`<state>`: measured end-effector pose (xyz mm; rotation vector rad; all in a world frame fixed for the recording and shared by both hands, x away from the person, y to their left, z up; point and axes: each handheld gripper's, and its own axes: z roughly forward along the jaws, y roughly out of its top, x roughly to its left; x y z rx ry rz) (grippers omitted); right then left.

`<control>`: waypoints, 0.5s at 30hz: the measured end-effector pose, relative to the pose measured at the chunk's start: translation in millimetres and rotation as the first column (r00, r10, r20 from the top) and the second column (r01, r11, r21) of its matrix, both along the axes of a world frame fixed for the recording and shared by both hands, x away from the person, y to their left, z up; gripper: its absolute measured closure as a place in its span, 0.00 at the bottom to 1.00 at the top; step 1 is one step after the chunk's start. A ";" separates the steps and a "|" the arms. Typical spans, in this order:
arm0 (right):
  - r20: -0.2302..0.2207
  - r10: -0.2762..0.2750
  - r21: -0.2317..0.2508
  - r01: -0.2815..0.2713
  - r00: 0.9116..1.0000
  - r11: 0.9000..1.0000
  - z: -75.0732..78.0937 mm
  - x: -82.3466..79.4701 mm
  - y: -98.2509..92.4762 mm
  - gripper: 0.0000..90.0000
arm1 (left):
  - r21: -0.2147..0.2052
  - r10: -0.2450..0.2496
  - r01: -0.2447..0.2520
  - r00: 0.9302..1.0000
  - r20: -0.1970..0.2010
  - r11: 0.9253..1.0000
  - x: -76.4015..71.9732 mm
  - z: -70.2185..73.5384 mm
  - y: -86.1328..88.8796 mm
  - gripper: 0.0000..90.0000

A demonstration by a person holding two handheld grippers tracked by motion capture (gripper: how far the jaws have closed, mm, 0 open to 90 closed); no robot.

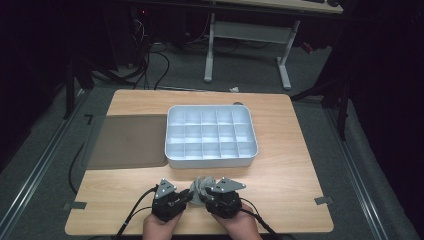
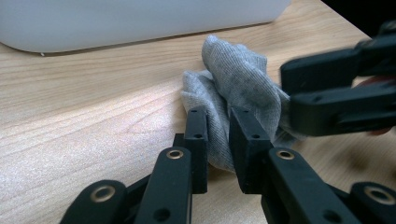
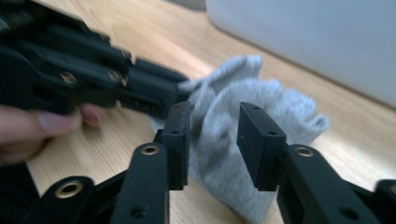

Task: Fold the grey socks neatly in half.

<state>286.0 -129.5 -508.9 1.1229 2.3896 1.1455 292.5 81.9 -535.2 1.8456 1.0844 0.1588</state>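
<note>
From the high view, I have both grippers low at the table's near edge, around 6 o'clock from the tray [image 1: 211, 161]. The left gripper [image 1: 189, 195] and right gripper [image 1: 205, 196] point at each other, with the sock [image 1: 200, 186] bunched between them, just short of the tray's near wall. The tray's compartments all look bare from here, and the dark mat [image 1: 127, 141] lies at its 9 o'clock with nothing on it.

In the left gripper view, my left gripper [image 2: 219, 133] has its jaws a narrow gap apart with a fold of the sock [image 2: 243, 79] running down between them. The cloth fills the gap, so I judge it pinched, though lightly. The other gripper comes in at 3 o'clock, against the sock's far side. The tray's wall [image 2: 140, 21] runs across at 12 o'clock.

In the right gripper view, my right gripper [image 3: 212, 135] stands wider apart. The sock [image 3: 233, 116] sits between the jaws, but I see slack on the right side, so I would call it not yet clamped. The left gripper reaches in from 10 o'clock onto the sock's edge.

As I read it, the sock is gathered and half gripped. Folding or bundling it and placing it in a compartment are left to do.
</note>
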 end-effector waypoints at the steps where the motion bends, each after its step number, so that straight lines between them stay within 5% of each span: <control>1: -0.009 -0.004 -0.009 0.004 1.000 1.000 -3.7 1.7 -0.6 0.86 | -0.001 -0.001 0.001 1.000 -0.001 1.000 0.1 0.0 0.1 0.86; 4: 0.005 0.004 -0.032 -0.003 1.000 0.999 -7.3 3.2 0.3 0.98 | 0.001 -0.002 0.002 1.000 -0.001 1.000 0.1 0.0 0.0 0.87; 15: 0.067 0.042 -0.021 -0.041 0.997 0.999 4.9 9.5 18.8 0.99 | 0.012 0.004 -0.004 1.000 -0.003 1.000 0.3 -0.1 -0.6 0.90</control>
